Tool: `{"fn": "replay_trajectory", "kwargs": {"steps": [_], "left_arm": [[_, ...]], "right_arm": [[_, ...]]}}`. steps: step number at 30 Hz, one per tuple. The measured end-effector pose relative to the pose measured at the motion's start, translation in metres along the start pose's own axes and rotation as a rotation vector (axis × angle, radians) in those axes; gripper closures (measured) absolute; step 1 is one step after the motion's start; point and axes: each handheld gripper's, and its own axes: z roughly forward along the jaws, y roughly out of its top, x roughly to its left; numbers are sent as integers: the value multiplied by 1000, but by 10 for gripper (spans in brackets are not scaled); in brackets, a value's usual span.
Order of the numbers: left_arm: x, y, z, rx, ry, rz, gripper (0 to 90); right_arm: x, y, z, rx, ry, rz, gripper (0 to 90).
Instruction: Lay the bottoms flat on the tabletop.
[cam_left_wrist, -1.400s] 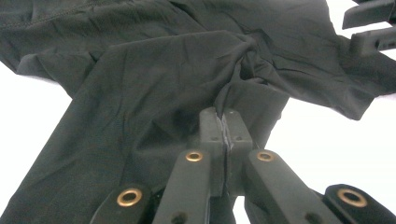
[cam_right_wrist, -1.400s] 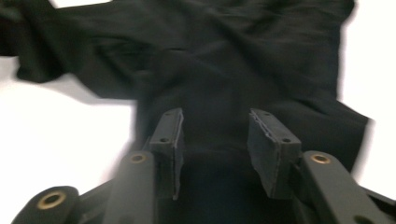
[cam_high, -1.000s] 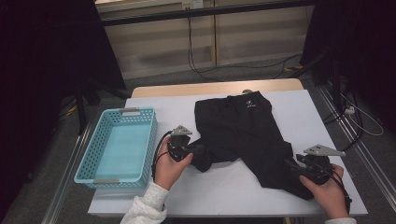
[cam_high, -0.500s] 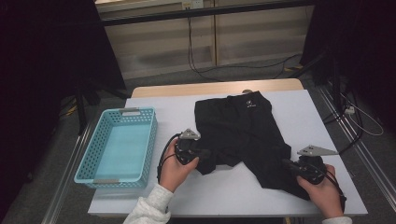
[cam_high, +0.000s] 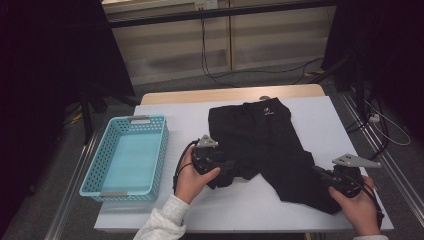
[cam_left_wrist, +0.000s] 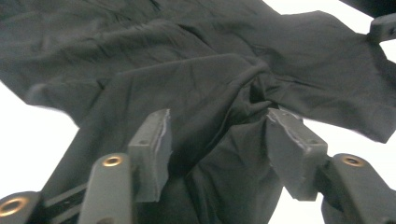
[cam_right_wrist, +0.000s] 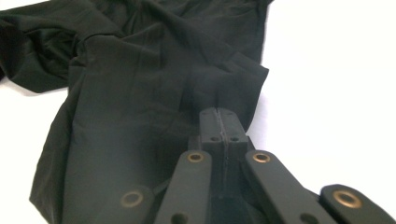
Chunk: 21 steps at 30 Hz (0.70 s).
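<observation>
A black garment (cam_high: 265, 135) with two legs lies spread on the white table (cam_high: 325, 115). My left gripper (cam_high: 227, 167) is at the end of its left leg. In the left gripper view that gripper (cam_left_wrist: 219, 135) has just been opening. A bunched fold of the cloth (cam_left_wrist: 187, 70) rises between the parted pads (cam_left_wrist: 152, 149), which do not press on it. My right gripper (cam_high: 317, 172) is at the end of the right leg. Seen in the right gripper view, its jaws (cam_right_wrist: 219, 116) are closed together over the hem of the garment (cam_right_wrist: 140, 70).
A light blue plastic basket (cam_high: 162, 150) stands on the table's left side, close to my left hand. Bare white table shows to the right of the garment and along the front edge. Dark chairs and cables are on the floor beyond the table.
Both hands have barely shifted. The end of the left leg has been pushed in a little and is more bunched at the left gripper.
</observation>
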Motion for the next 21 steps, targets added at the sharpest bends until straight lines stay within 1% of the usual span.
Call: {"fn": "replay_trajectory", "kwargs": {"steps": [1,2,4,5,6,7,8,11,12,13,14,15,16,17,18,19,21], "left_arm": [[0,1,2,-5,4,6,349],[0,1,6,-11,3,8,339],[-1,1,14,3,-11,7,323],[-1,-1,18,15,-8,14,318],[0,-2,23,25,-6,22,316],[0,-4,28,45,-13,25,314],[0,-6,32,53,-13,22,321],[-3,-10,39,75,-21,35,363],[-4,-12,41,69,-30,43,427],[-5,-12,41,71,-25,40,510],[-5,-11,41,77,-18,39,544],[-5,-10,40,87,-16,45,629],[-5,-9,40,101,-23,32,742],[-4,-8,40,102,-20,23,795],[-4,-7,39,105,-14,22,830],[-3,-6,38,103,-4,19,846],[1,-3,35,85,2,5,855]], "right_arm": [[-2,0,-2,-7,-6,6,900],[-2,0,-3,-10,-8,9,900],[-3,0,-5,-22,-16,12,900],[-3,0,-5,-21,-12,11,900],[-2,0,-4,-17,-11,8,900],[-2,0,-3,-17,-11,7,900],[-1,0,-2,-11,-8,2,900],[0,-1,1,-2,-4,-6,900],[0,-1,2,-2,-2,-6,900],[0,-1,3,-1,-4,-4,900],[0,-1,3,-2,-6,-2,900],[-1,0,4,-5,-6,-2,900],[-1,0,4,-6,-7,-1,900],[-1,1,4,-7,-5,-2,900],[-1,2,4,-8,-2,-3,900],[-1,3,4,-11,0,-4,900],[1,7,4,-20,6,-8,900]]}}
